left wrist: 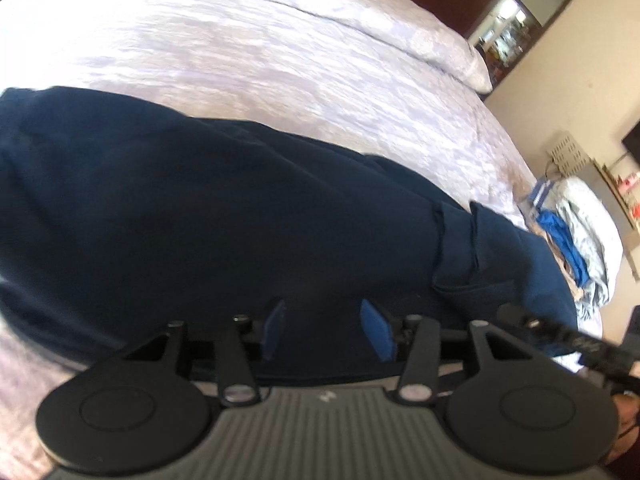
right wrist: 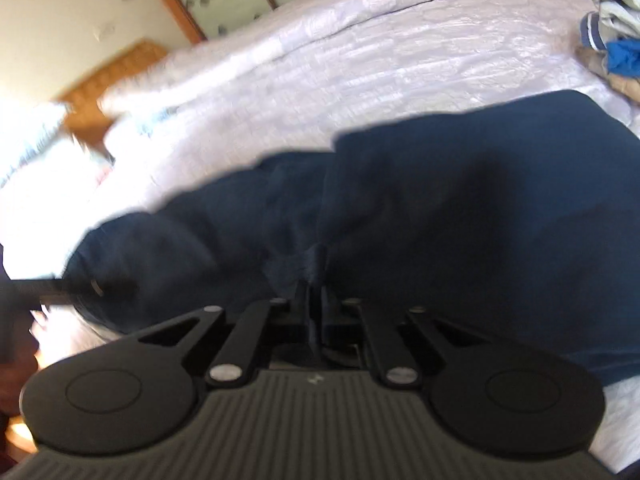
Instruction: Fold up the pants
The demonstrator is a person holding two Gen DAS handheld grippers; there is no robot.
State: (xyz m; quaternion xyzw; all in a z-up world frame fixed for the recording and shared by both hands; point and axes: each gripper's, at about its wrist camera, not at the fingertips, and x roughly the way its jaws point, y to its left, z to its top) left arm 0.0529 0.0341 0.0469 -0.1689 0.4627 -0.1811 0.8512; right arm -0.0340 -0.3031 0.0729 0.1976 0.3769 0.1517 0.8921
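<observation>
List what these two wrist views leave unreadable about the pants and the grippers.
- Left wrist view: the navy pants run off the left edge and under the left gripper, so their full outline is hidden.
- Right wrist view: motion blur smears the fabric at the right gripper; its jaws look pinched on a fold, but how many layers is unclear.
- Both views: the clothes pile is too small to identify.

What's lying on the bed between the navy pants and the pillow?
Nothing: in the left wrist view only bare bedspread lies between the pants and the pillow.
</observation>
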